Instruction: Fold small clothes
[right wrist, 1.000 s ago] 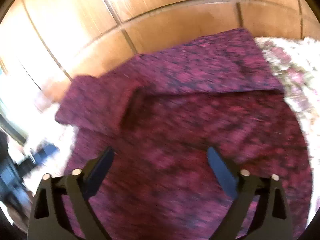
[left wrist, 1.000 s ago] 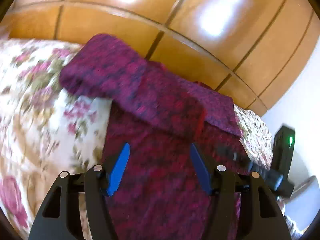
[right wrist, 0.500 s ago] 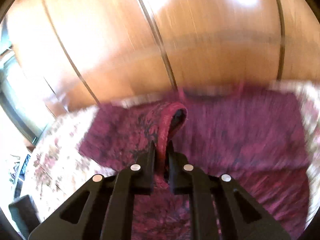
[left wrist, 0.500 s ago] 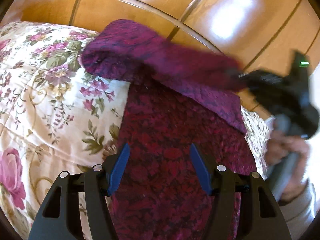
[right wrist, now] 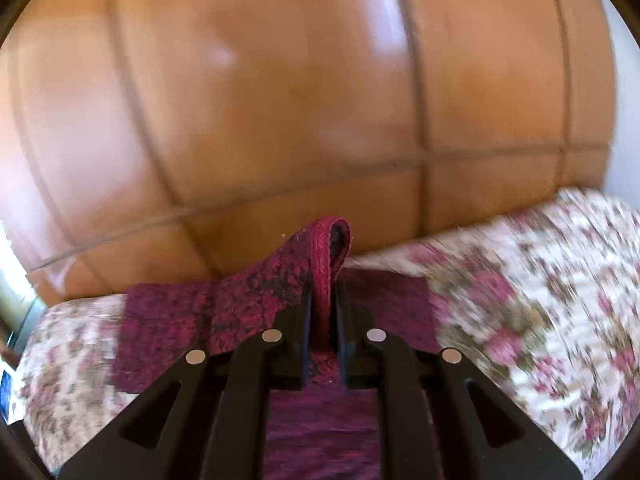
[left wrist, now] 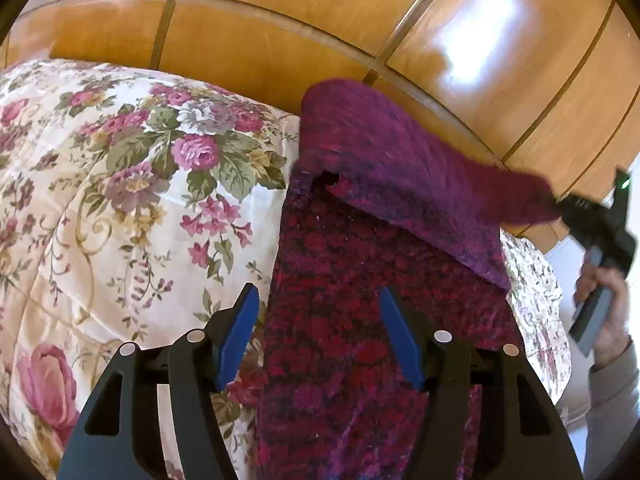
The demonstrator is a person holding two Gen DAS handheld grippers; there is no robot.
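A bedroom in a home: a bed covered by a cream quilt (left wrist: 132, 208) printed with pink roses and green leaves, and along the bed's far edge a glossy wall of wooden wardrobe panels (left wrist: 280, 56) with thin seams.

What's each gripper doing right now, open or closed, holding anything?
Left gripper: open, holding nothing, above the purple knit garment.
Right gripper: closed on a fold of the garment's edge, lifted off the floral bedspread.
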